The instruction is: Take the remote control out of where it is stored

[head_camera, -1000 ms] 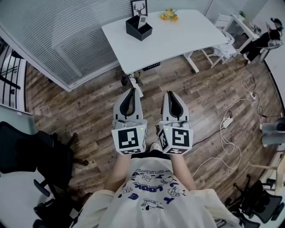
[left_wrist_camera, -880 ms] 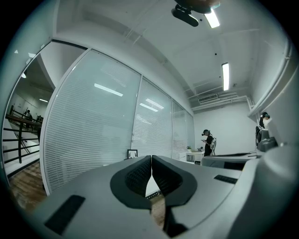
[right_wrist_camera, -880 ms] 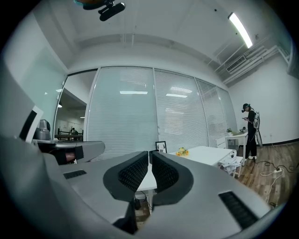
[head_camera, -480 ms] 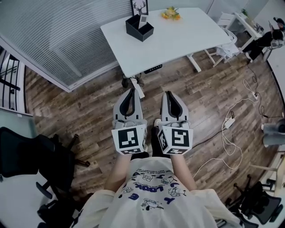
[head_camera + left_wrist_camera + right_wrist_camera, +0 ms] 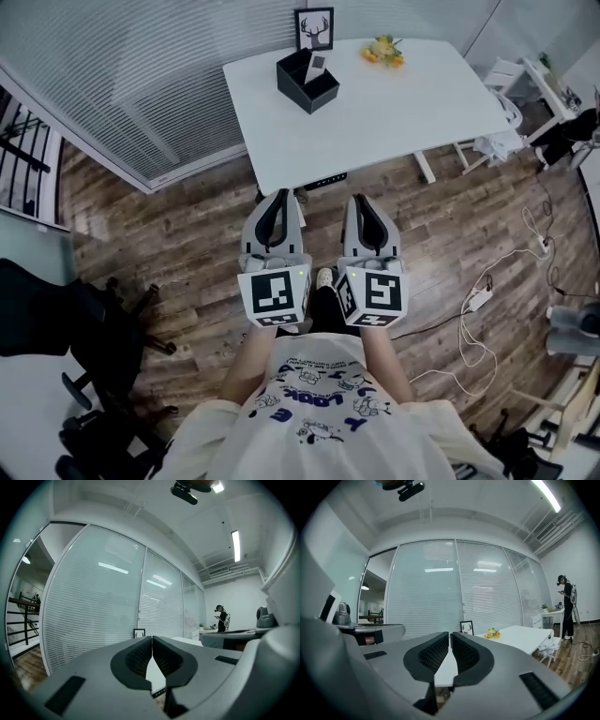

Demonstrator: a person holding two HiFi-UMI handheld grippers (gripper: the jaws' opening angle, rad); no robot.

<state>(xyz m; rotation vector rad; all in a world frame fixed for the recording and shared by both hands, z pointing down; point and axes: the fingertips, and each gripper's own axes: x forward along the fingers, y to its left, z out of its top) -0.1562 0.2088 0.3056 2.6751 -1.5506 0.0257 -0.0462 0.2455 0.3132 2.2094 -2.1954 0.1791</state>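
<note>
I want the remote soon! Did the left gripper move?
Yes. The left gripper moved forward, toward the white table; its tips now nearly meet the table's near edge.

The white rectangular table top [image 5: 394,112] looks smooth and matt, the brown plank floor [image 5: 169,234] is grained wood, the black open box [image 5: 298,93] is matt, and the white printed shirt [image 5: 319,427] is cloth.
</note>
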